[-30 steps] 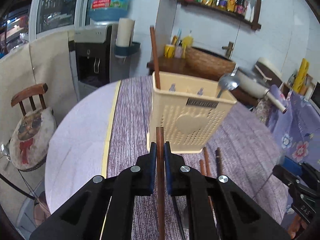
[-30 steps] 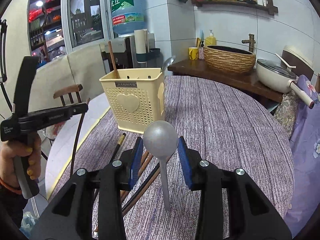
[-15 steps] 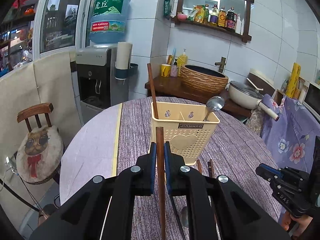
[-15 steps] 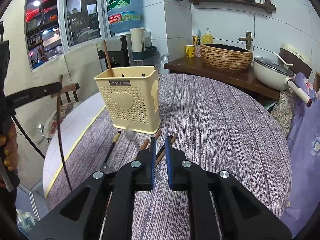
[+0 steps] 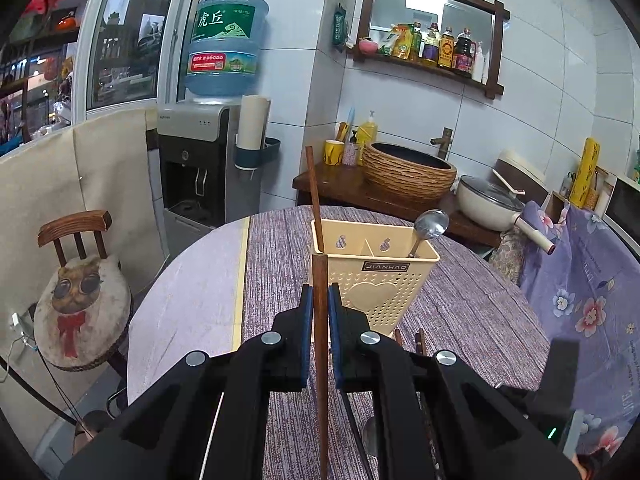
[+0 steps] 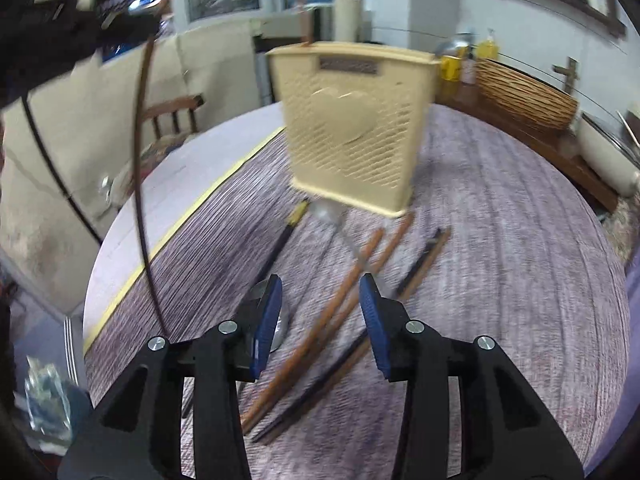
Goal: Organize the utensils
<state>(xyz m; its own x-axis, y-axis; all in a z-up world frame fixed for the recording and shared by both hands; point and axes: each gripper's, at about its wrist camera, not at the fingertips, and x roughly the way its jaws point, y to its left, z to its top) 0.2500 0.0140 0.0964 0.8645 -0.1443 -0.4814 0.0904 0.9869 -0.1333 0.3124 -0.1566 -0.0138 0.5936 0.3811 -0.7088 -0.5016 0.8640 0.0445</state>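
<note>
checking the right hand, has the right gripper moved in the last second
Yes. The right gripper has dropped toward the chopsticks on the table and closer to the yellow basket, which looms larger; its jaws now stand open.

Cream perforated plastic utensil basket [image 5: 374,280]: dark nameplate w/ "JIANHAO". Blue water-cooler bottle [image 5: 226,44]: green label w/ "虎丘", red strip below w/ "96000"; smaller print unreadable. Right wrist view too blurred, basket plate illegible there.

Loose chopsticks [image 6: 340,312] and a spoon [image 6: 332,216] crowd the bench [image 6: 500,280] just in front of the yellow utensil basket [image 6: 352,128]. To the right of them the striped cloth lies open. Inside the basket, an upright chopstick [image 5: 314,196] and a spoon [image 5: 428,228] occupy opposite ends.
</note>
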